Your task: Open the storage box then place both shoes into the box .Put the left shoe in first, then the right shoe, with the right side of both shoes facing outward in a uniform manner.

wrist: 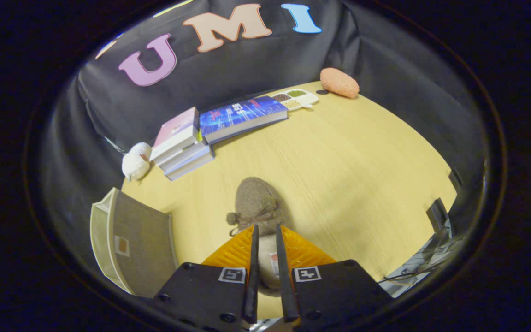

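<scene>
The fingers (265, 230) are nearly pressed together and pinch the back part of a grey-brown shoe (258, 203), whose long axis runs straight ahead of them over the bench (362, 161). The storage box (132, 240) stands just beside the fingers on their left, so the shoe probably must travel leftward to it.

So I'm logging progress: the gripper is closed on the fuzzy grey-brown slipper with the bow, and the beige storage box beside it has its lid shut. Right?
Not quite. The gripper view shows the beige storage box open, its lid swung up. The rest stands: the gripper is closed on the fuzzy grey-brown slipper with the bow.
</scene>
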Action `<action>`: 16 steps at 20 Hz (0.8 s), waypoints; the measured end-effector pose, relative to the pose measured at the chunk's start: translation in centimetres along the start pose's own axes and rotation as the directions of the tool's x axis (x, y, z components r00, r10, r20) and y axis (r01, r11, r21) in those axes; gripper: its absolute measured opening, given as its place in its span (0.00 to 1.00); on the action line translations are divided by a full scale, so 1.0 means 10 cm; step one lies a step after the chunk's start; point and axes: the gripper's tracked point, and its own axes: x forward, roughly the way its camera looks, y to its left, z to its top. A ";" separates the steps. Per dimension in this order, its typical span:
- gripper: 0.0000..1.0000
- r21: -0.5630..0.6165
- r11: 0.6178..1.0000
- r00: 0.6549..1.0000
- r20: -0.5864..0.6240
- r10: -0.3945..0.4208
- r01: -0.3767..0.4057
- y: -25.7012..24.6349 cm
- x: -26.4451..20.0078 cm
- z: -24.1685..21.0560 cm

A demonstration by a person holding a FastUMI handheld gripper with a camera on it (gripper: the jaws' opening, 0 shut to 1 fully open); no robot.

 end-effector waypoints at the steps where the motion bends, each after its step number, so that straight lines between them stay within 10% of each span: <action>1: 0.24 -0.008 1.000 1.000 -0.018 -0.010 0.010 -0.04 0.04 -0.05; 16: 0.25 -0.076 0.996 0.988 -0.142 -0.066 0.056 -0.25 0.53 -0.34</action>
